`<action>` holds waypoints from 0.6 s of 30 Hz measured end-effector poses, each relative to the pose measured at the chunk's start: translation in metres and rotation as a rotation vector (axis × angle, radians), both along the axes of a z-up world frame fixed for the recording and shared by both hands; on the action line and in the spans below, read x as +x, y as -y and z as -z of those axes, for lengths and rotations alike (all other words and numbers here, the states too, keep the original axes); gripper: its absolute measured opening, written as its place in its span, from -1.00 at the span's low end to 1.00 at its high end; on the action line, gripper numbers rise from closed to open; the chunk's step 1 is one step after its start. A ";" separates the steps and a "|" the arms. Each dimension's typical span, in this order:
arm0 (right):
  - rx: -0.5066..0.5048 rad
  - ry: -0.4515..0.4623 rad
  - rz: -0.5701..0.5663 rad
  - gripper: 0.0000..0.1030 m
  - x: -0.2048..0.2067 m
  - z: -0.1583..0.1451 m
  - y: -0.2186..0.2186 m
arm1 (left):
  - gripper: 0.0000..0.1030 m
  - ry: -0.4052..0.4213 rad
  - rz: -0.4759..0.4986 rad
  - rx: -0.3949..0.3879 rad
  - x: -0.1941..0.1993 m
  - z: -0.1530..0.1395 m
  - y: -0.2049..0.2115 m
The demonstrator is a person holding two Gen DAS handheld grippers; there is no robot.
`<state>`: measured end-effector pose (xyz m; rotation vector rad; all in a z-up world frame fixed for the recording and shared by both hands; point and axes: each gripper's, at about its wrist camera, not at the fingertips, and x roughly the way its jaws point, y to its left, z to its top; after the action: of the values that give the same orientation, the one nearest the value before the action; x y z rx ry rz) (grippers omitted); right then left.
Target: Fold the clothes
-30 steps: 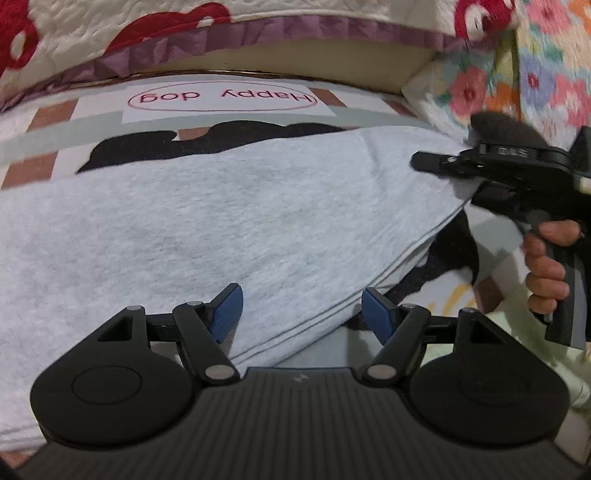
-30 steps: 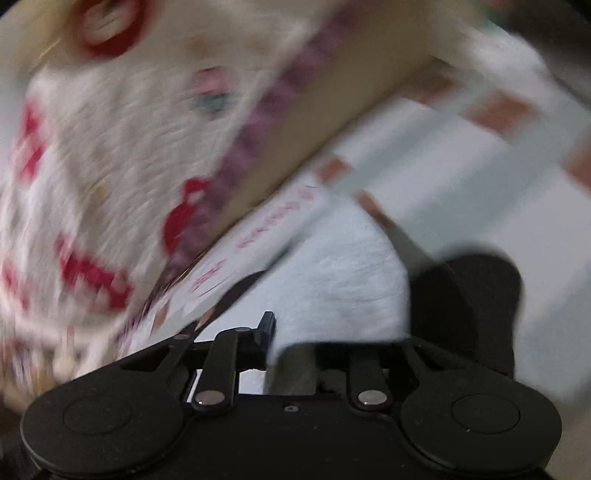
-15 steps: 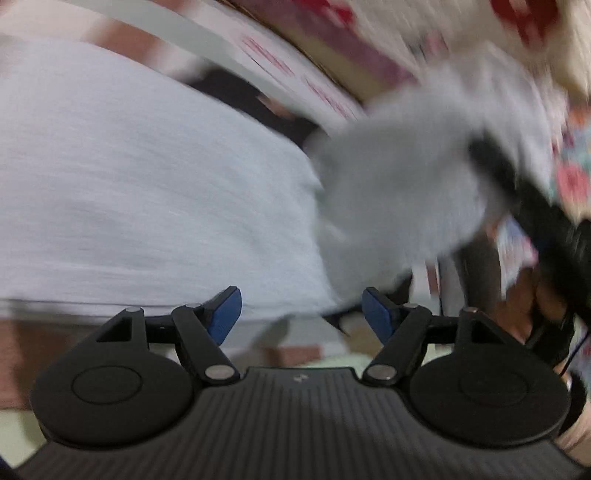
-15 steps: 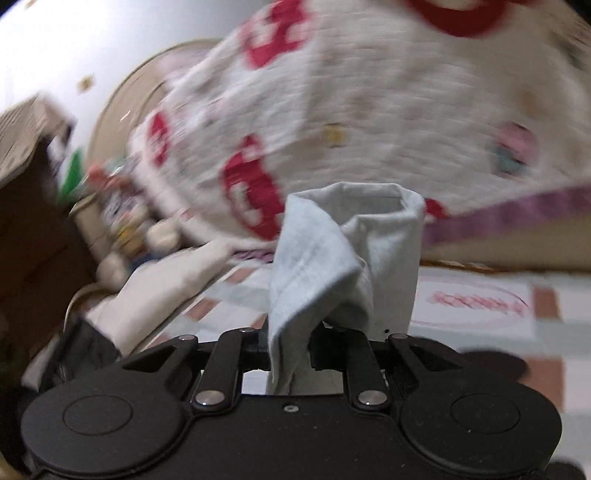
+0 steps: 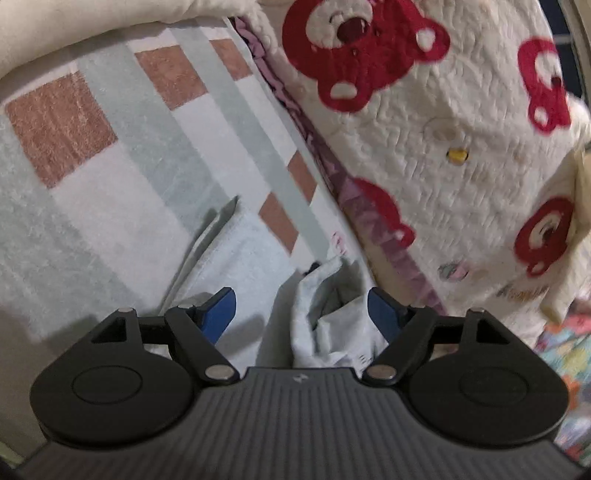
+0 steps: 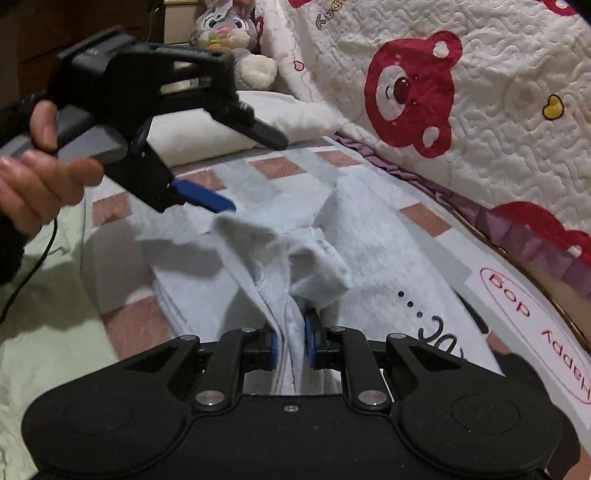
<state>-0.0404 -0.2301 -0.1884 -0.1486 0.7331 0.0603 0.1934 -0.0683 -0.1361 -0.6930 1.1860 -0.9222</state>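
- Grey garment (image 6: 295, 266): bunched edge clamped between right gripper (image 6: 291, 347) pads, rest spread on checked blanket (image 6: 280, 170).
- Left gripper (image 5: 301, 310): jaws spread, grasping nothing, hovering over cloth.
- Tip: lay fold flat, align edges before letting go.

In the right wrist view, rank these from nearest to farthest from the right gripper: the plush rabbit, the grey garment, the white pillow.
1. Grey garment: clamped in the right gripper's jaws, straight ahead.
2. White pillow: farther up the bed, ahead and left, behind the left gripper.
3. Plush rabbit: at the very top, beyond the pillow.
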 end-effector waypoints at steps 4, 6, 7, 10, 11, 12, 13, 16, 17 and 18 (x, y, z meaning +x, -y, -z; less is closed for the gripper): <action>0.042 0.042 0.013 -0.66 -0.020 -0.008 0.003 | 0.53 -0.010 0.075 0.004 -0.007 0.002 0.017; 0.063 0.063 0.020 -0.65 -0.030 -0.012 0.004 | 0.56 -0.015 0.112 0.006 -0.011 0.003 0.025; 0.073 0.073 0.023 -0.58 -0.035 -0.014 0.005 | 0.56 -0.018 0.131 0.007 -0.013 0.004 0.029; 0.105 0.105 0.033 -0.48 -0.050 -0.020 0.007 | 0.56 -0.040 0.173 0.000 -0.019 0.009 0.039; 0.115 0.115 0.036 -0.48 -0.055 -0.023 0.008 | 0.56 -0.045 0.179 -0.018 -0.020 0.007 0.039; 0.125 0.125 0.040 -0.52 -0.060 -0.025 0.009 | 0.56 -0.049 0.185 -0.036 -0.022 0.006 0.039; 0.136 0.136 0.043 -0.54 -0.065 -0.027 0.010 | 0.56 -0.053 0.191 -0.053 -0.024 0.005 0.039; 0.167 0.167 0.053 -0.45 -0.080 -0.033 0.012 | 0.56 0.003 0.188 -0.029 -0.027 -0.003 0.037; 0.168 0.168 0.060 -0.42 -0.083 -0.033 0.013 | 0.56 0.029 0.177 -0.005 -0.027 -0.004 0.038; 0.156 0.157 0.074 -0.34 -0.085 -0.031 0.015 | 0.56 0.043 0.172 0.018 -0.027 -0.005 0.038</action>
<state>-0.1250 -0.2455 -0.1570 0.0233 0.5742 0.0346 0.1667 -0.1067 -0.1314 -0.5602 1.2279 -1.0633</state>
